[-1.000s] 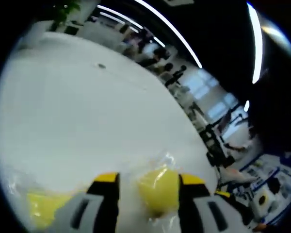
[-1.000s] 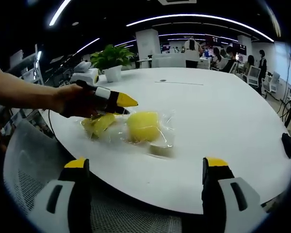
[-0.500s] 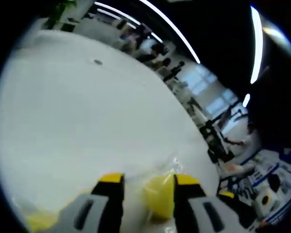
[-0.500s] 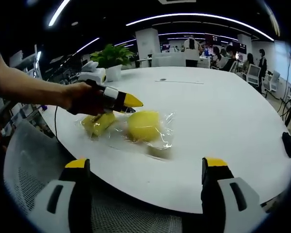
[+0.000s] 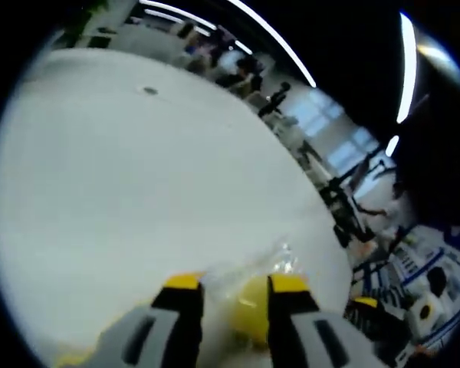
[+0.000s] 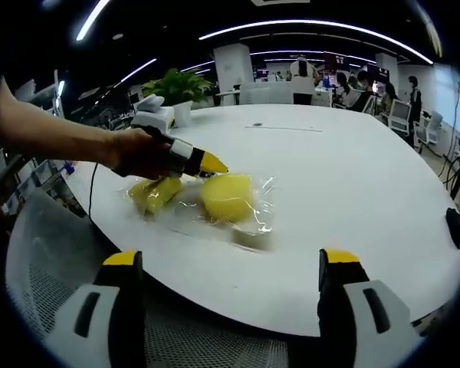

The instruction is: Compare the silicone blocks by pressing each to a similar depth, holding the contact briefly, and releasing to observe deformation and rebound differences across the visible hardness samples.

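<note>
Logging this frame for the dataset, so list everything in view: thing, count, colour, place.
Silicone blocks: at least two yellow ones, round one beside a flatter one, inside a clear plastic wrap on the table's near left part.
Pale block: one, whitish, at the wrap's near edge; blurred.
Table: one, white, round-edged, spanning both views.
Potted plant: one, green in a white pot, far left on the table.
Mesh chair back: one, pale, below the table's near edge.
Background people: several, at far desks.
Left gripper: yellow-tipped, jaws close together, at the round block's left side.
Hand: one, holding the left gripper.
Right gripper: yellow-tipped, jaws wide apart, holding nothing.
</note>
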A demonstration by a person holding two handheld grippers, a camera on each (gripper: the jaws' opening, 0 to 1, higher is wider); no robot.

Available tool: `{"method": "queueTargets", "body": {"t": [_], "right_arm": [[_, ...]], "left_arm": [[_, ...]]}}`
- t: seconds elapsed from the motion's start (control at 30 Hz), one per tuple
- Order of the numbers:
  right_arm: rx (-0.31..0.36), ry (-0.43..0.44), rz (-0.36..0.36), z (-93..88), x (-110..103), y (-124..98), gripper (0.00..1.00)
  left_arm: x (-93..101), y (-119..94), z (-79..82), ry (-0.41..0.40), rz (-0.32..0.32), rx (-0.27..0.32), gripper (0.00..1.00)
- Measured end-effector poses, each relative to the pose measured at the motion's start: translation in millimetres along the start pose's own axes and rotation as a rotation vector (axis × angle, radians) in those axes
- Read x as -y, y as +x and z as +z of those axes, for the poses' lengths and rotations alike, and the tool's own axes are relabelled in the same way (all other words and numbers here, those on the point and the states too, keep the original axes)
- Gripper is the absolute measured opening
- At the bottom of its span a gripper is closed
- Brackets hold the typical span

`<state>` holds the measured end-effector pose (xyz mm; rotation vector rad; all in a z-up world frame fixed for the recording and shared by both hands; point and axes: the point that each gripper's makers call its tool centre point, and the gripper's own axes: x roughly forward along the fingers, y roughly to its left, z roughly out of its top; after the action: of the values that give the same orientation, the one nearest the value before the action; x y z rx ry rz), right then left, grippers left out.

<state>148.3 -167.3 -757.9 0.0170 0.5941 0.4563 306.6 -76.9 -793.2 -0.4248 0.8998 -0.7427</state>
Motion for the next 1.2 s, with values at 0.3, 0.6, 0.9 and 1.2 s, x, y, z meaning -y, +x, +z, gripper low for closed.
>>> {"method": "queueTargets", "body": {"t": [0.3,0.6,0.9,1.2], "right_arm": [[0.002,0.004,0.0,0.2,-1,0,0.86],[0.0,0.003,-0.001,0.0,-1,1,0.86],[-0.002,0.003,0.0,-0.6,-1,1,0.85],[0.003,0.003,0.005,0.3,-1,1,0.85]], "left_arm": [[-1.6,1,0.0,0.012,-0.008,0.001,0.18],[-5.5,1,1.2,0.043,-0.002,0.005,0.05],[-2.3,0,3.6,0.032,-0.009,0.009,0.0],[15.7,-10,14.8,0.056,-0.034,0.052,0.0]]}}
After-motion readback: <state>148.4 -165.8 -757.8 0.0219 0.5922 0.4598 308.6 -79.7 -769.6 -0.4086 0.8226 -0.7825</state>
